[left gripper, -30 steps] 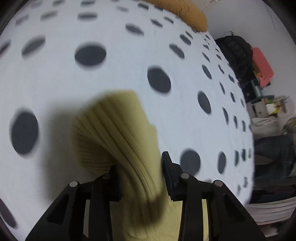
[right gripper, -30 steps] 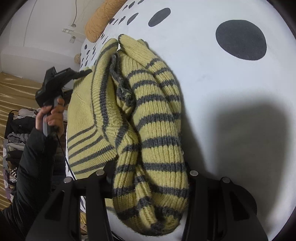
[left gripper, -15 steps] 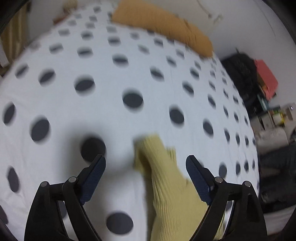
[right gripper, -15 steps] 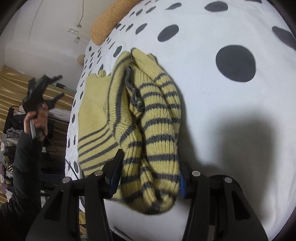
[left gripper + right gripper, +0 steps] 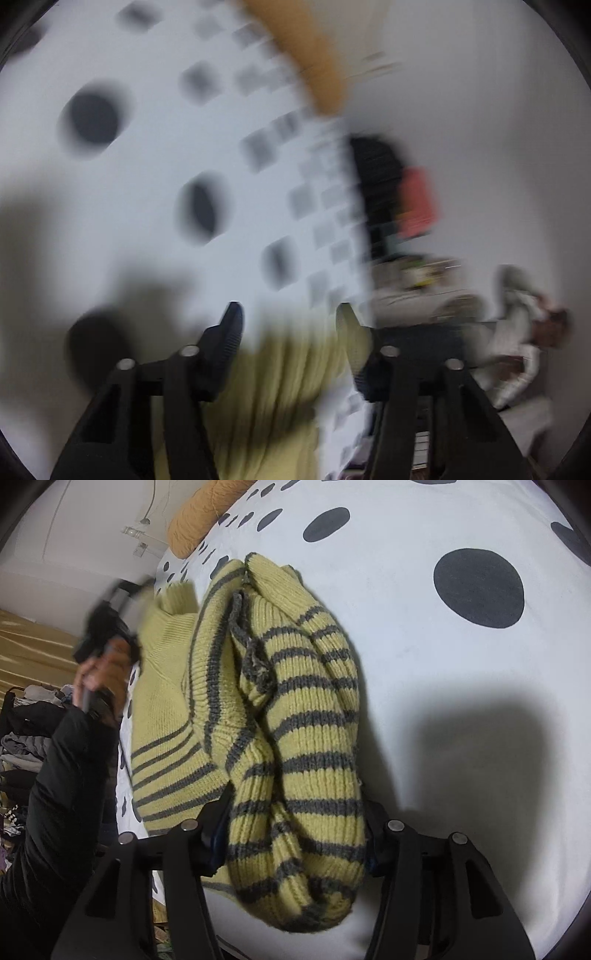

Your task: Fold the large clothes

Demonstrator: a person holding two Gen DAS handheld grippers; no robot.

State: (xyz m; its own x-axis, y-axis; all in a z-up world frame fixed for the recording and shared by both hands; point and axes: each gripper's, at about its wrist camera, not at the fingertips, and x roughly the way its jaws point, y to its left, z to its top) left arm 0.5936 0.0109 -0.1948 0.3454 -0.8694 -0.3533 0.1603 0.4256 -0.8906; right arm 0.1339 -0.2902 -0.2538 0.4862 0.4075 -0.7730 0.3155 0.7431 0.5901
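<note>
A yellow knit sweater with grey stripes (image 5: 295, 709) lies bunched on the white bed with dark dots (image 5: 461, 664). My right gripper (image 5: 295, 823) is shut on a thick fold of the sweater at its near end. The left wrist view is heavily blurred. There my left gripper (image 5: 288, 325) is open, its fingers apart over a plain yellow part of the sweater (image 5: 269, 398) near the bed's edge, not closed on it. In the right wrist view the left gripper (image 5: 110, 616) is a blur in the person's hand beside the sweater's far plain end.
An orange pillow (image 5: 199, 513) lies at the head of the bed; it also shows in the left wrist view (image 5: 306, 55). Dark bags and a red box (image 5: 417, 199) stand by the wall beyond the bed's edge. Piled clothes (image 5: 26, 716) lie beside the bed.
My left gripper let go of the sweater's plain end, opened wide, then swung fast back toward it with its jaws narrower. My right gripper kept its hold on the striped fold.
</note>
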